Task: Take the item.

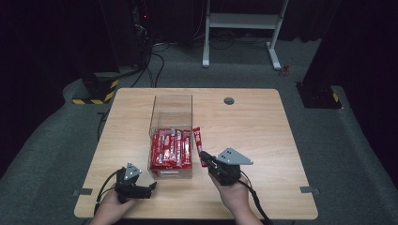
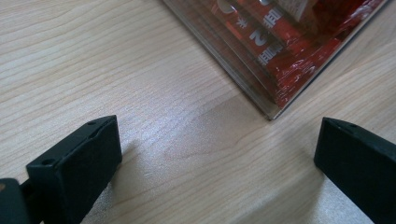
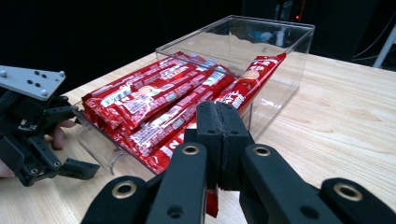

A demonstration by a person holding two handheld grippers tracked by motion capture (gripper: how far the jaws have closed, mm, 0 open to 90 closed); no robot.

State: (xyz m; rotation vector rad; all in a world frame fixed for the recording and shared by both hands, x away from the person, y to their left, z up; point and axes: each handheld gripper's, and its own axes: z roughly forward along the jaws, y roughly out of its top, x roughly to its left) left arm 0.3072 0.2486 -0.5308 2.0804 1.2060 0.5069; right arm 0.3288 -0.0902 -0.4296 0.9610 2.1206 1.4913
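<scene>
Mid-load on the snack box: right tool (image 3: pixel 218 140) clamped tight on one red snack stick (image 3: pixel 247 84), held up along the right wall of the clear box (image 1: pixel 172 107) on the desk (image 1: pixel 263 136). Left tool (image 1: pixel 152 186) spread wide, parked by the box's near corner, nothing inside. Next, probably: lifting over the rim, dropping among the other sticks (image 1: pixel 170 147).

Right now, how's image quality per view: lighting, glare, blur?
High view: table evenly lit, surroundings near black, image soft. Left gripper view: wood grain sharp, sheen on the clear box corner, soft shadows beside the open jaws. Right gripper view: right gripper slightly soft up close, red packets crisp, reflections on the box walls.
</scene>
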